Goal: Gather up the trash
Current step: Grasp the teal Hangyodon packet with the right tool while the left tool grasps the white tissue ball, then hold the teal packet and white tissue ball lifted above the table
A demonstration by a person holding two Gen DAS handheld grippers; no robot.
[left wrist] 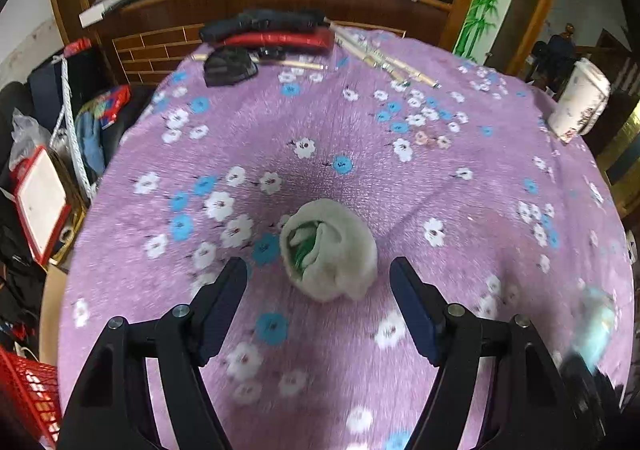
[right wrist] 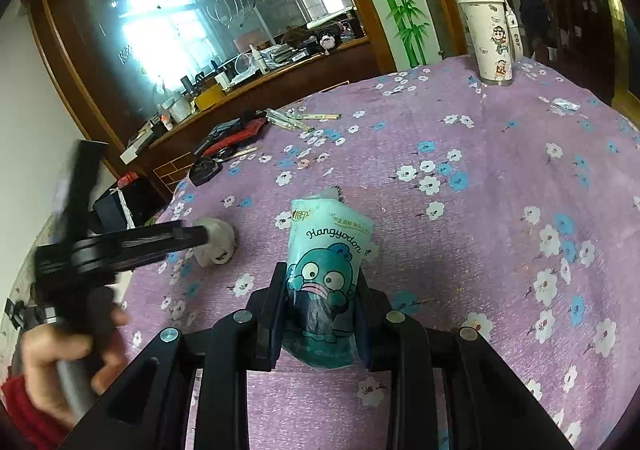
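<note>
A crumpled white tissue wad with green inside lies on the purple flowered tablecloth. My left gripper is open, its fingers on either side of the wad's near end, just short of it. It also shows in the right wrist view, next to the same wad. My right gripper is shut on a teal Hangyodon tissue packet and holds it above the cloth. A small silver wrapper lies far right.
A white cartoon tumbler stands at the table's far right edge. A red and black case, a dark pouch and several chopstick packs lie at the far side. A red basket sits lower left off the table.
</note>
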